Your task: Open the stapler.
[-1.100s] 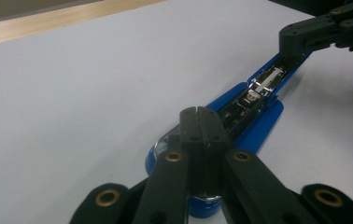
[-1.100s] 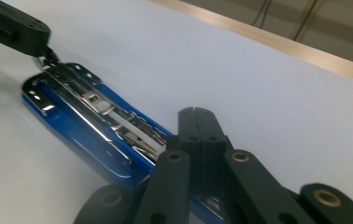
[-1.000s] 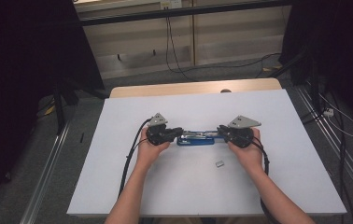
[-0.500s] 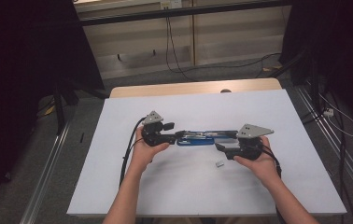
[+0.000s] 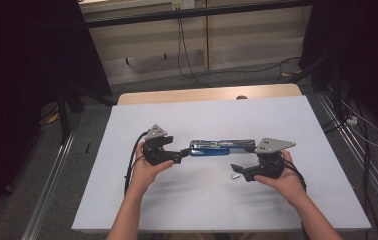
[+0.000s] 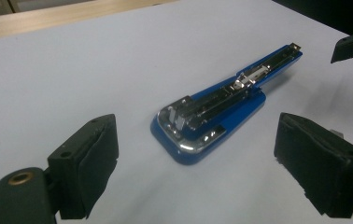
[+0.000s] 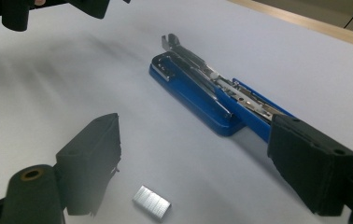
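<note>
So the blue metal-and-plastic stapler point(image 5: 221, 148) is lying flat, swung wide open, near the middle of the white table top point(image 5: 207, 200). Its chrome staple channel faces up, and in the left gripper view the stapler point(image 6: 212, 119) sits on the bare surface ahead of the jaws, touching neither pad.

The left gripper point(image 5: 181, 155) is just off the stapler's left end. Its jaws have just been opening and now stand wide apart with nothing between them, so it's released. The person's left hand point(image 5: 149, 167) holds it from below.

The right gripper point(image 5: 237, 170) is near the stapler's right end, a bit closer to the person, pointing left. Its jaws have just been opening too, and they're spread with nothing pinched. In the right gripper view the stapler point(image 7: 202, 93) runs diagonally ahead, its far end passing behind the right-hand pad.

A small silver strip of staples point(image 7: 151, 203) lies on the table between the right gripper's jaws, apart from both pads. From the high view that strip point(image 5: 235, 175) sits right at that gripper's tips.
</note>
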`<state>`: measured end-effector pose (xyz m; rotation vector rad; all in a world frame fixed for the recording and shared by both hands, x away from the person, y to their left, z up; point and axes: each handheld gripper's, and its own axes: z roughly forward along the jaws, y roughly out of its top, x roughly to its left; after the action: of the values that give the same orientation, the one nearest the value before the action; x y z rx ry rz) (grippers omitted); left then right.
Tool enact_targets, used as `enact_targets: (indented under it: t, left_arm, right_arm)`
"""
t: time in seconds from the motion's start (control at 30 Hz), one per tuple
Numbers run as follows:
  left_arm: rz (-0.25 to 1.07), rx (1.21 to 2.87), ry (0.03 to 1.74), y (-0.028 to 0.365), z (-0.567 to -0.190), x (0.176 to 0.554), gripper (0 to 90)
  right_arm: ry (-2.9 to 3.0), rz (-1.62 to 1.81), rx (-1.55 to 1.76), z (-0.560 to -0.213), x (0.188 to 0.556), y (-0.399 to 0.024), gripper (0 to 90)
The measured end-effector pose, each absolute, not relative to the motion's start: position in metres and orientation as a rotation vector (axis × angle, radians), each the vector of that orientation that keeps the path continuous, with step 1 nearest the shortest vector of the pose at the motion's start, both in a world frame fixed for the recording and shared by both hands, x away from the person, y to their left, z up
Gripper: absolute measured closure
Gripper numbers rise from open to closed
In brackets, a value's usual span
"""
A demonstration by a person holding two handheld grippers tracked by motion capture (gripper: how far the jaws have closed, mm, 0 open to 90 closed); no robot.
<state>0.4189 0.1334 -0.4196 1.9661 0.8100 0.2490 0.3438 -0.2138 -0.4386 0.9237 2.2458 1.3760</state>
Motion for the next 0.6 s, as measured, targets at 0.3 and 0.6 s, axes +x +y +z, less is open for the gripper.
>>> enact_targets:
  t: [0.3, 0.6]
  left_arm:
    - [0.278, 1.953, 0.840, 0.148, -0.420, 0.409, 11.1]
    - [0.301, 1.951, 0.859, 0.160, -0.423, 0.398, 10.1]
  right_arm:
    - [2.308, 1.341, 0.913, -0.443, 0.338, -0.215, 10.3]
    - [2.425, 1.329, 0.870, -0.450, 0.336, -0.218, 14.2]
